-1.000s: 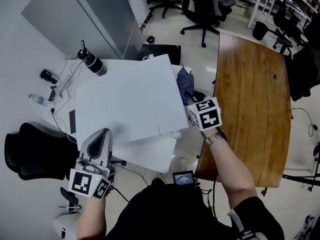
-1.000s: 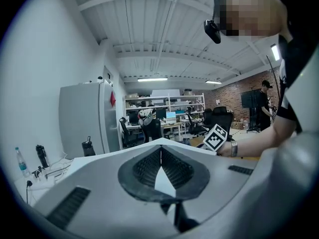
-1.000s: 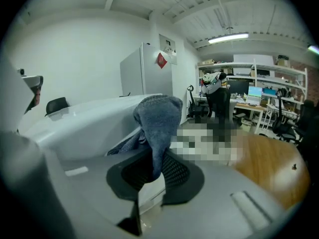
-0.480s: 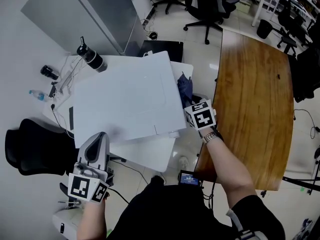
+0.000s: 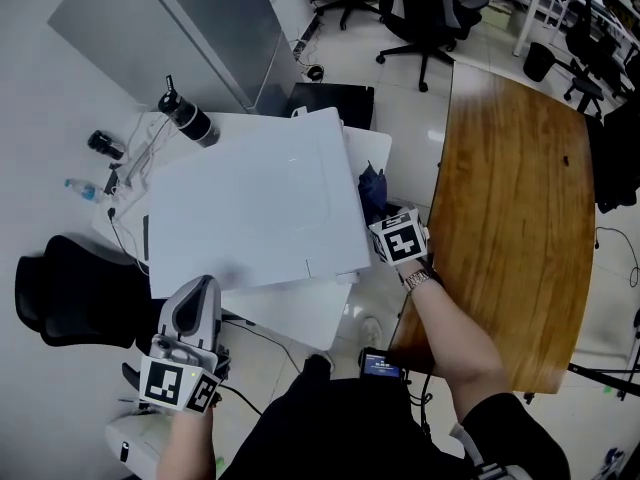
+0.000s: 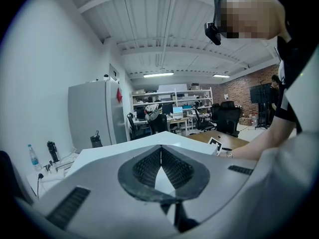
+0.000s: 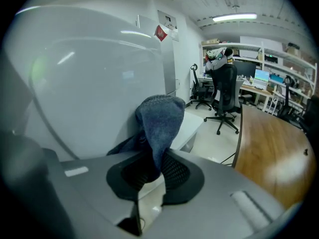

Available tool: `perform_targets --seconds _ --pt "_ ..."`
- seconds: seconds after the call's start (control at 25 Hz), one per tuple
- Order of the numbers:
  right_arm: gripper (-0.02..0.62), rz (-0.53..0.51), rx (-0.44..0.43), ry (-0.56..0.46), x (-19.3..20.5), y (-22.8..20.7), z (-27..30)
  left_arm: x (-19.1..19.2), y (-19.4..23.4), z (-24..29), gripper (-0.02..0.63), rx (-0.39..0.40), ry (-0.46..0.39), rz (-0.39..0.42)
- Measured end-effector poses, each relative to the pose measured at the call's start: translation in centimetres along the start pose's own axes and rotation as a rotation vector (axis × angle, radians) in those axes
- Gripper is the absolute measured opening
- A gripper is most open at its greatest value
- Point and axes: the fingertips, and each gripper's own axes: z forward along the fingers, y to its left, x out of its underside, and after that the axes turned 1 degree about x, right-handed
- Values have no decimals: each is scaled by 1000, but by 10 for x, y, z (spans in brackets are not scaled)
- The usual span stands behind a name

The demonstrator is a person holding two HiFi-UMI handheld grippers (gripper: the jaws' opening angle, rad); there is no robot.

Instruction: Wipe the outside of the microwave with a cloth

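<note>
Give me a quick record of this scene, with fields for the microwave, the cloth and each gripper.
microwave: white, on a white table
cloth: blue, at the microwave's right side
right gripper: shut on the cloth
left gripper: shut, empty, near the microwave's front left corner
nearby: black bottle behind the microwave; wooden table to the right

Out of sight
Head view: cloth (image 5: pixel 372 190) mostly hidden behind microwave (image 5: pixel 250 208) edge and under right tongs (image 7: pixel 158 169); microwave's side face hidden.
</note>
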Motion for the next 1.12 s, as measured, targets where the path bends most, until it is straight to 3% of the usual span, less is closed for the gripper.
perform_targets --seconds 0.52,1.12 --pt "44 18 5 108 35 -12 14 4 -5 -11 6 -52 11 -2" --pt "44 16 116 39 20 -22 -55 0 -3 -33 6 -19 -73 -37"
